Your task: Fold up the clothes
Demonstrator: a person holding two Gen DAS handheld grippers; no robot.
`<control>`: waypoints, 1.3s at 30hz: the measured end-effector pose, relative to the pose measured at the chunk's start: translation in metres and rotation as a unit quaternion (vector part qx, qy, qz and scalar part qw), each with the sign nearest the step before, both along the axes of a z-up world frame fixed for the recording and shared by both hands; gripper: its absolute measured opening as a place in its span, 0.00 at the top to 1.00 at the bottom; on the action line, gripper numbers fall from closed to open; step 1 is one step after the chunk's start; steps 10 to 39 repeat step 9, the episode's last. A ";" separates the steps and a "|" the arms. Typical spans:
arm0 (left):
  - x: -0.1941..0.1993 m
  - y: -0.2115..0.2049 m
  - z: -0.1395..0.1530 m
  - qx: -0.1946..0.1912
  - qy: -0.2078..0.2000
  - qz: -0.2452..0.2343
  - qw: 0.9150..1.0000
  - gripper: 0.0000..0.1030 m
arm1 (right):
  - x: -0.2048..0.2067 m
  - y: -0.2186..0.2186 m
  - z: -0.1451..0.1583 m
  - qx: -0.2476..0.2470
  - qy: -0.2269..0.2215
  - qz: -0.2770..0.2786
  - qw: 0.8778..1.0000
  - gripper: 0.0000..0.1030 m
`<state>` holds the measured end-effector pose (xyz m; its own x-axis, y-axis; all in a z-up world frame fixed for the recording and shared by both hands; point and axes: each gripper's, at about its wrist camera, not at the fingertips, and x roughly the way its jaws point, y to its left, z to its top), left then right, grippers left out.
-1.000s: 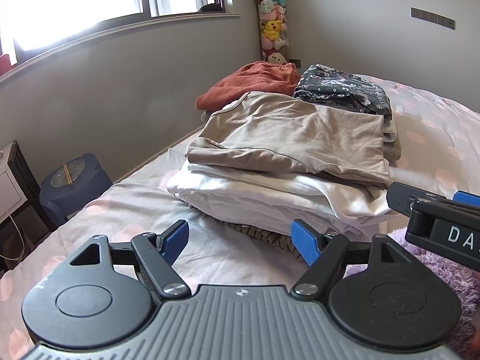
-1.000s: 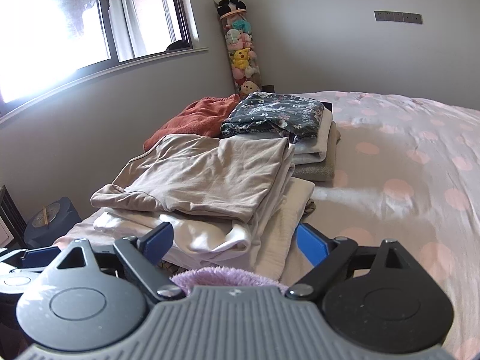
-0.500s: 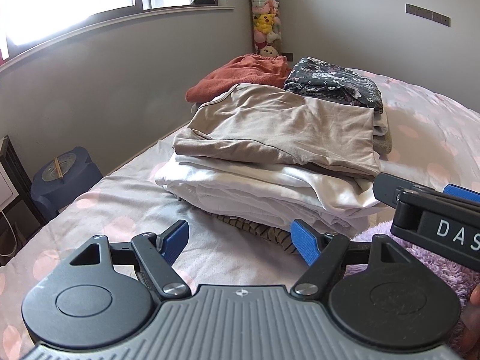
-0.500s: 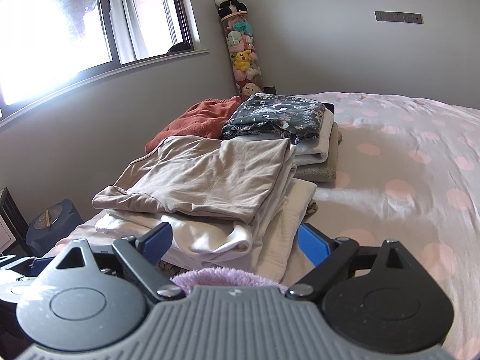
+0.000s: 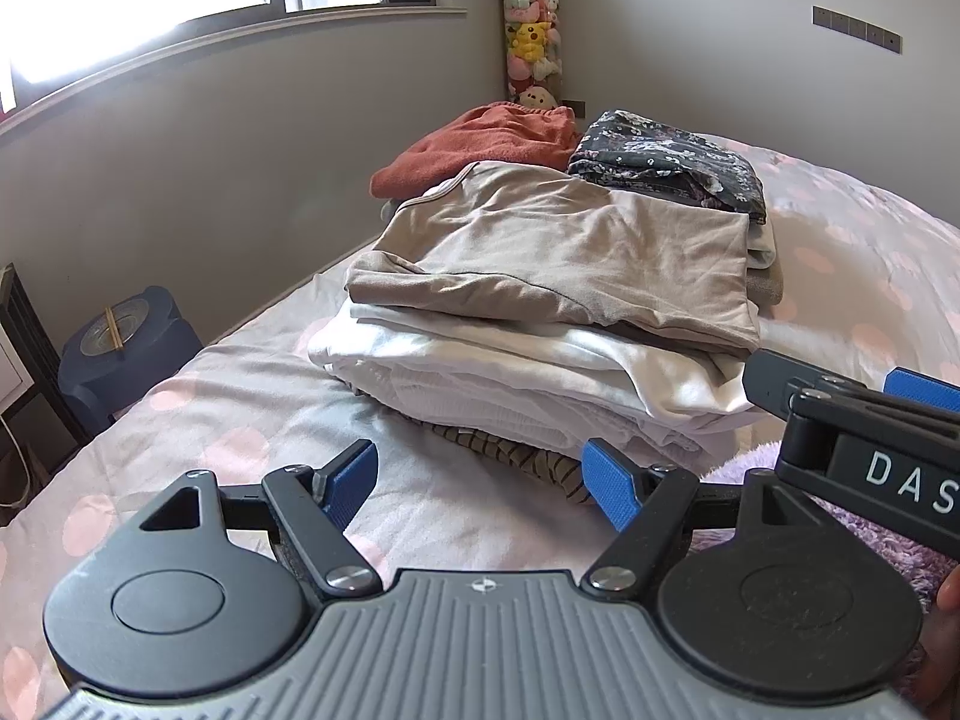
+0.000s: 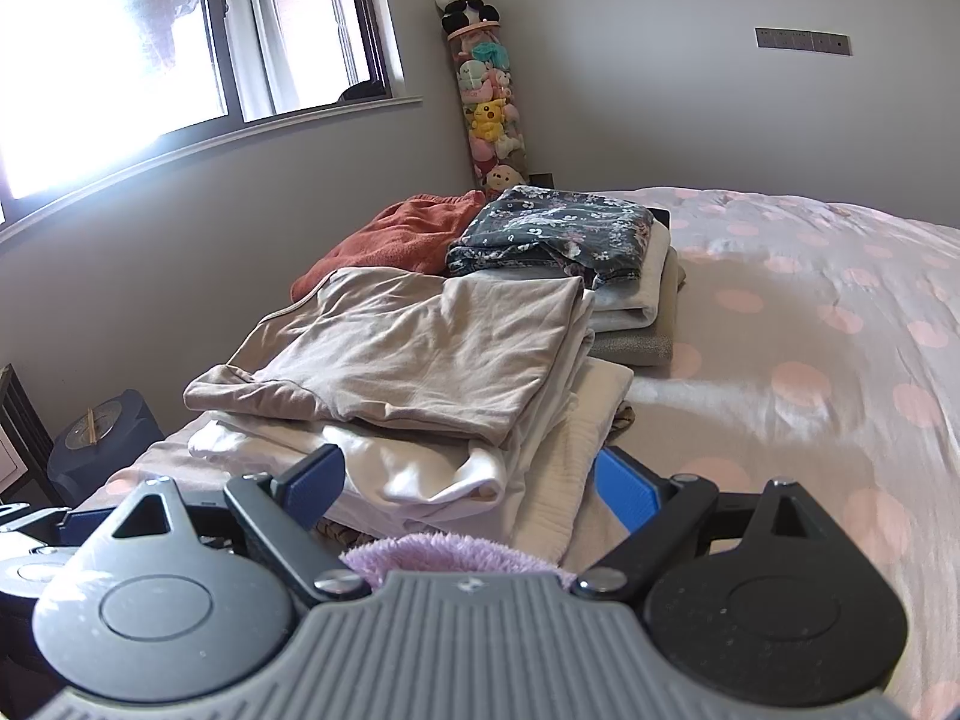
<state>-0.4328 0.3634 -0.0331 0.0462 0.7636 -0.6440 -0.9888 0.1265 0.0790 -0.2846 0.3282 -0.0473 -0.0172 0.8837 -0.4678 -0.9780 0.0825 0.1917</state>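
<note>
Hovering before the folded stack, left gripper and right gripper (both spread, empty).

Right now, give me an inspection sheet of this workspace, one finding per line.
Surface: bed with pink-dotted cover, mostly bare on its right.
Job's things: near stack topped by beige garment over white pieces, striped item at the bottom; farther stack topped by dark floral garment; rust-coloured garment unfolded by the wall; purple fluffy fabric under the right claw.
Clutter: nothing seen on the bed.
Grippers: left claw open, empty; right claw open, over the purple fabric.
Cables: white cord on the floor, far left.
Surroundings: window, tube of plush toys, blue bin.
</note>
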 end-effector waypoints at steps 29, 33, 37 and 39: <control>0.001 -0.002 0.000 0.003 0.003 -0.006 1.000 0.28 | 0.001 0.000 0.000 0.000 0.001 0.001 1.000 0.11; 0.001 -0.002 0.000 0.003 0.003 -0.006 1.000 0.28 | 0.001 0.000 0.000 0.000 0.001 0.001 1.000 0.11; 0.001 -0.002 0.000 0.003 0.003 -0.006 1.000 0.28 | 0.001 0.000 0.000 0.000 0.001 0.001 1.000 0.11; 0.001 -0.002 0.000 0.003 0.003 -0.006 1.000 0.28 | 0.001 0.000 0.000 0.000 0.001 0.001 1.000 0.11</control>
